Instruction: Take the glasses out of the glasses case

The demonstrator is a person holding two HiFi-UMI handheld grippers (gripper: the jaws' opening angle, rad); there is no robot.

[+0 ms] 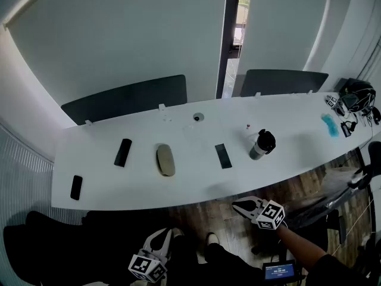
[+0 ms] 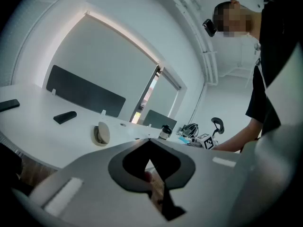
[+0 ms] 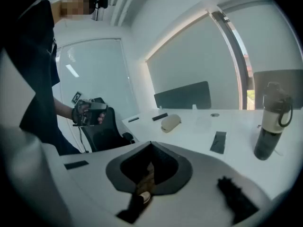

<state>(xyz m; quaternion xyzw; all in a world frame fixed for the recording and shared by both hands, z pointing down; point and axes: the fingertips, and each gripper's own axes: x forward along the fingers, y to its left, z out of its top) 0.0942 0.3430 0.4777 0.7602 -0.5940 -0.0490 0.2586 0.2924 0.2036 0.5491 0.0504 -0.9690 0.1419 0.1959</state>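
A beige oval glasses case (image 1: 165, 160) lies on the long white table (image 1: 196, 183), left of its middle. No glasses are visible. It also shows as the glasses case (image 2: 101, 134) in the left gripper view and the glasses case (image 3: 171, 122) in the right gripper view. My left gripper (image 1: 163, 236) is held low in front of the table's near edge, shut and empty. My right gripper (image 1: 237, 206) hangs below the near edge further right, pointing left, also shut with nothing in it. Both are well short of the case. Their tips meet in their own views: left gripper (image 2: 150, 140), right gripper (image 3: 151, 144).
On the table lie a black oblong case (image 1: 122, 152), a dark phone (image 1: 76, 187), and another flat dark slab (image 1: 223, 155). A tumbler with a black lid (image 1: 262, 144) stands at the right. Headphones and cables (image 1: 356, 97) crowd the far right end. Two dark screens (image 1: 128, 97) line the back edge.
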